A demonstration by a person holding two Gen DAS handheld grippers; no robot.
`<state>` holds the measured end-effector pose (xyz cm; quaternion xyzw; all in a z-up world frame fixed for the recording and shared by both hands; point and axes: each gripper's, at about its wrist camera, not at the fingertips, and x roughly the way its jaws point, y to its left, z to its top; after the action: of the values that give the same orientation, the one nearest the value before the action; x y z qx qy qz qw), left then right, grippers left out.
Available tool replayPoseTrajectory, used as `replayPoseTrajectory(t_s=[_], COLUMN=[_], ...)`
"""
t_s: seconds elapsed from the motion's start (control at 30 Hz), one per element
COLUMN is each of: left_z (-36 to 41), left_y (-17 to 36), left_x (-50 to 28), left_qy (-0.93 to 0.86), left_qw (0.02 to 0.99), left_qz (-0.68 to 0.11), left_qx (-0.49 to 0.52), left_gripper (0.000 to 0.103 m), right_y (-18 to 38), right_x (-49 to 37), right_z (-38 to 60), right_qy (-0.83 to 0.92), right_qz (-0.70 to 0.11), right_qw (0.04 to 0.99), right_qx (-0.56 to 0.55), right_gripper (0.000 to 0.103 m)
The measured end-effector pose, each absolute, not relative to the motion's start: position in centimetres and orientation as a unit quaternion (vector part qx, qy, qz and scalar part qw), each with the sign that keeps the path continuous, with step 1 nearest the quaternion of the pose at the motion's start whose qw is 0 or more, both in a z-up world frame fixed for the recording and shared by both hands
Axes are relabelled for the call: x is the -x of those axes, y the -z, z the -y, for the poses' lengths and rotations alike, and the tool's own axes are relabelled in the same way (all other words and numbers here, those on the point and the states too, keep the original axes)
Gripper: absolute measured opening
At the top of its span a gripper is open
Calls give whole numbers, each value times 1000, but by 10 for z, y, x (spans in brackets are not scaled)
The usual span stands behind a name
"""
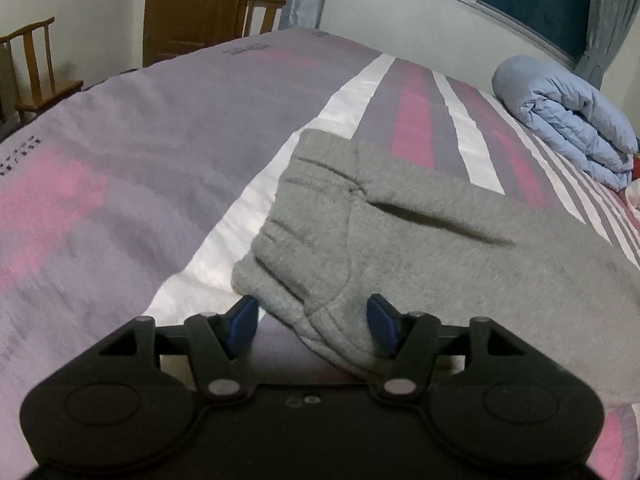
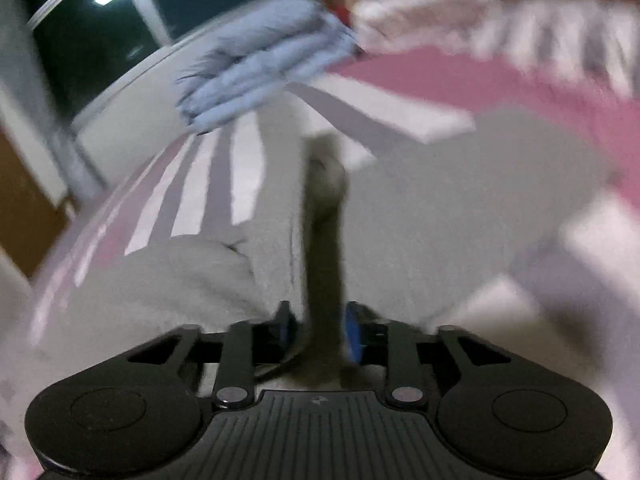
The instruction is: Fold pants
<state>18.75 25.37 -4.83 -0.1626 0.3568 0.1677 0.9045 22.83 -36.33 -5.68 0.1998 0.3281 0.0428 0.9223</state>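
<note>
Grey fleece pants (image 1: 400,232) lie on the striped bed, waistband end toward me. My left gripper (image 1: 312,326) is open, its blue fingertips (image 1: 242,320) on either side of the waistband corner, not closed on it. In the blurred right wrist view, my right gripper (image 2: 320,330) is shut on a raised fold of the grey pants (image 2: 324,240), which stands up dark between the blue pads. The rest of the pants (image 2: 440,208) spreads flat beyond.
The bed cover (image 1: 140,160) has purple, pink and white stripes. A rolled light-blue quilt (image 1: 568,116) lies at the far right, also in the right wrist view (image 2: 260,72). Wooden chairs (image 1: 32,72) and a door (image 1: 192,4) stand beyond the bed.
</note>
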Motion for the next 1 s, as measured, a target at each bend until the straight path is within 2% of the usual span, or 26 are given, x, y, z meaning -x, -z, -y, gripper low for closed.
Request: replayPoseTrajectory(t_s=[0.1, 0.37, 0.4, 0.43, 0.47, 0.53, 0.67, 0.73, 0.8, 0.87, 0.93, 1.0], left_z=[-251, -250, -249, -249, -248, -247, -246, -246, -246, -246, -246, -247], left_y=[49, 50, 50, 51, 51, 52, 54, 55, 54, 52, 52, 52], left_x=[-190, -192, -193, -194, -196, -198, -196, -196, -196, -197, -197, -197], left_qy=[-169, -177, -178, -180, -182, -182, -183, -185, -186, -186, -184, -185], left_qw=[904, 901, 901, 900, 899, 899, 900, 899, 898, 896, 896, 895], left_qz=[-359, -364, -366, -367, -369, -371, -369, -369, -371, -376, -379, -380], left_qx=[159, 153, 152, 151, 152, 147, 143, 147, 147, 145, 142, 144], left_gripper=[54, 60, 61, 62, 63, 64, 65, 66, 66, 66, 66, 66], right_y=[40, 41, 43, 44, 37, 27, 0, 25, 77, 105, 104, 101], right_x=[-238, -333, -337, -341, -339, -326, -253, -231, -229, -219, -210, -206], right_z=[365, 396, 399, 401, 404, 411, 439, 455, 484, 507, 518, 528], right_qy=[-60, -100, -109, -119, -121, -126, -130, -64, -2, -29, -25, -26], right_qz=[-304, -358, -358, -356, -351, -320, -198, -217, -299, -296, -275, -254], right_qw=[936, 891, 888, 888, 892, 902, 934, 936, 891, 857, 858, 863], right_qx=[-170, -261, -267, -266, -259, -259, -266, -270, -340, -420, -432, -435], right_gripper=[33, 33, 30, 17, 8, 8, 8, 8, 8, 8, 18, 50])
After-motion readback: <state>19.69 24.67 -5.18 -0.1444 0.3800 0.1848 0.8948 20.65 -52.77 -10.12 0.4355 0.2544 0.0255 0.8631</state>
